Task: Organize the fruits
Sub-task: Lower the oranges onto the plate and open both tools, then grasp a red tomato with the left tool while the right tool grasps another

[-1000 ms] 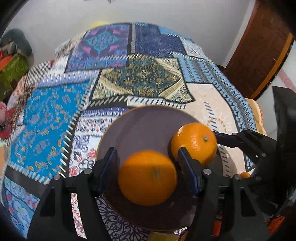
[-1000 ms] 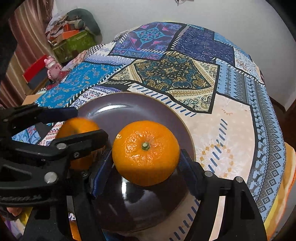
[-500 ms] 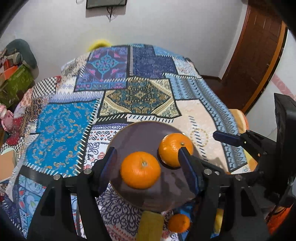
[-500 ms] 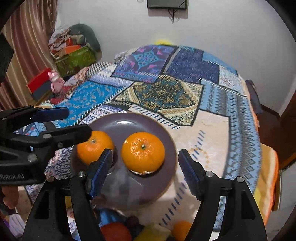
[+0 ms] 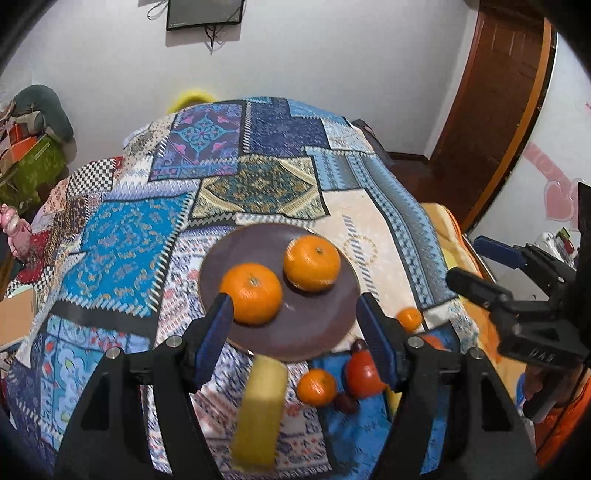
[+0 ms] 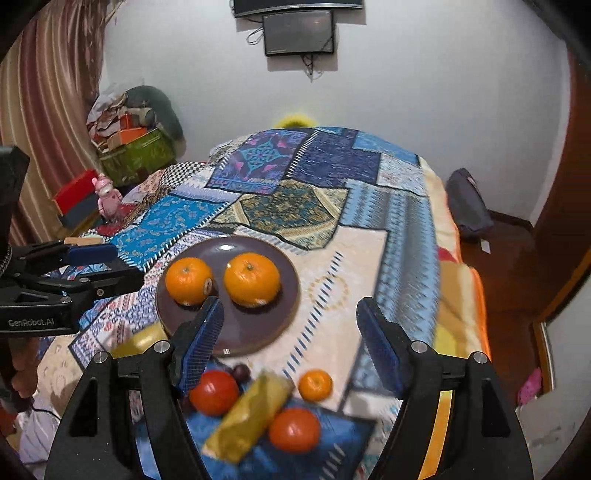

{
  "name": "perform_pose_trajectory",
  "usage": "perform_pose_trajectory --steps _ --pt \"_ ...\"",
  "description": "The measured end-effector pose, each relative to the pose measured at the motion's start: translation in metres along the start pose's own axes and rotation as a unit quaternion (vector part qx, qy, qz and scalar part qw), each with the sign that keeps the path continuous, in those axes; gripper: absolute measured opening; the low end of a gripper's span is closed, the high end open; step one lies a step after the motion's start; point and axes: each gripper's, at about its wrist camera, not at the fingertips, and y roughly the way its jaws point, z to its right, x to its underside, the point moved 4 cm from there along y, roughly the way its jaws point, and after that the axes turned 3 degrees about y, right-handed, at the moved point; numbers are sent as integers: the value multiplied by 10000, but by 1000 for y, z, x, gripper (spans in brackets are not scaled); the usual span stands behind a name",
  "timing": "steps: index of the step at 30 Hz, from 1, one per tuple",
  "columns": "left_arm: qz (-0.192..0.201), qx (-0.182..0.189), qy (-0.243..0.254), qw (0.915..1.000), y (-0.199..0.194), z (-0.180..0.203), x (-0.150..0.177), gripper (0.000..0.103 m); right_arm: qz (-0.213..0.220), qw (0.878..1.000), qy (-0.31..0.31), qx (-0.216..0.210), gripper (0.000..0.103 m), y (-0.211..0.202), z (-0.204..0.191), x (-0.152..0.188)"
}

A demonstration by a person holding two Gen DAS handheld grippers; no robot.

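Observation:
A brown plate (image 5: 314,328) (image 6: 255,332) sits on the patchwork cloth and holds two oranges, one on the left (image 5: 251,293) (image 6: 188,281) and one on the right (image 5: 312,264) (image 6: 252,279). My left gripper (image 5: 297,339) is open and empty, raised above the plate's near edge. My right gripper (image 6: 290,339) is open and empty, raised above the plate's near right. Near the front edge lie a yellow banana-like fruit (image 5: 258,410) (image 6: 247,417), two red fruits (image 6: 214,392) (image 6: 294,430), a small orange (image 5: 317,387) (image 6: 315,385), another small orange (image 5: 409,318) and dark grapes (image 6: 241,371).
The table is covered by a blue patchwork cloth (image 5: 258,184). A wooden door (image 5: 491,122) stands at the right. Boxes and bags (image 6: 136,147) are piled at the far left by a striped curtain. A monitor (image 6: 299,31) hangs on the back wall.
Both grippers have let go of their oranges, which now rest on the plate, and have pulled back and up. The loose fruits near the front edge have come into view.

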Motion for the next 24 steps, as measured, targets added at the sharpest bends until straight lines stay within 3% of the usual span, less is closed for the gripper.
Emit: perform_pose_trajectory --steps 14,24 --pt "-641 227 77 9977 27 41 54 69 -463 9973 501 262 72 -3 36 74" --pt "-858 445 207 9951 51 63 71 68 -756 9944 730 120 71 13 37 103"
